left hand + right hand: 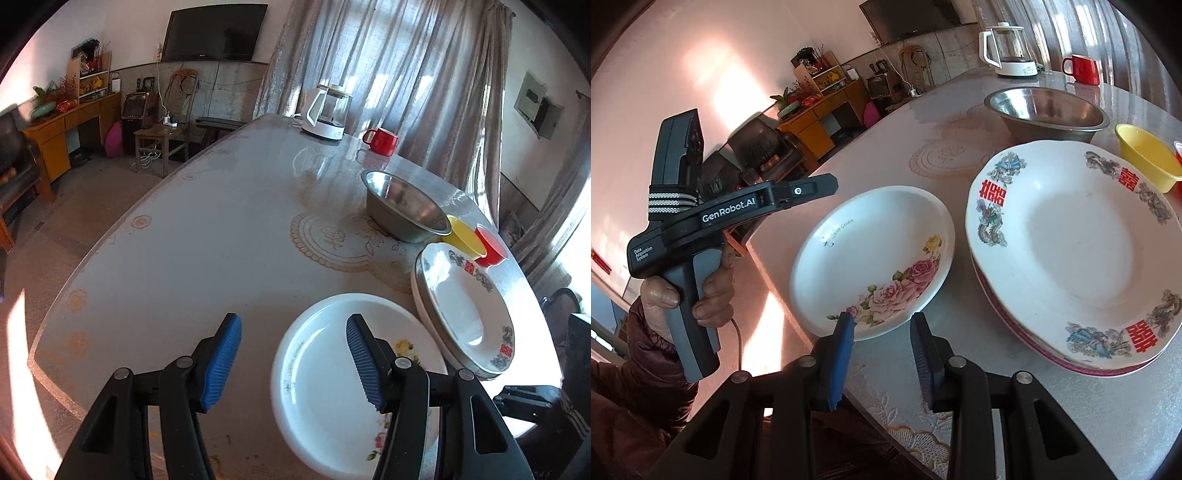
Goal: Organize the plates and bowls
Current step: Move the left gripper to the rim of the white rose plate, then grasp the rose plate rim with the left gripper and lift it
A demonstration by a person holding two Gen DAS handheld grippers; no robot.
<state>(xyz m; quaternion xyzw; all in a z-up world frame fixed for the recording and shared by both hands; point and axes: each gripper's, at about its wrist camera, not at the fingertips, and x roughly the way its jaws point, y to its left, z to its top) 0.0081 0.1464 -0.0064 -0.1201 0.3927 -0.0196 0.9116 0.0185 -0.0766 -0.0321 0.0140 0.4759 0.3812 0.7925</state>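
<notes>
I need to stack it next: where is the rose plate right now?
The rose plate lies alone near the table's front edge, left of the plate stack in the right wrist view.

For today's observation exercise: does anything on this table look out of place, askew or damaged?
Nothing is spilled or visibly broken. One thing stands out: the rose plate lies alone near the table edge, beside the stack of plates rather than on it. The steel bowl, yellow bowl and red bowl sit upright.

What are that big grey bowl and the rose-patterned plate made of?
The grey bowl looks like stainless steel: dull silver with mirror-like reflections inside. The rose plate looks like glazed ceramic, possibly melamine: glossy white with printed flowers and bright highlights.
</notes>
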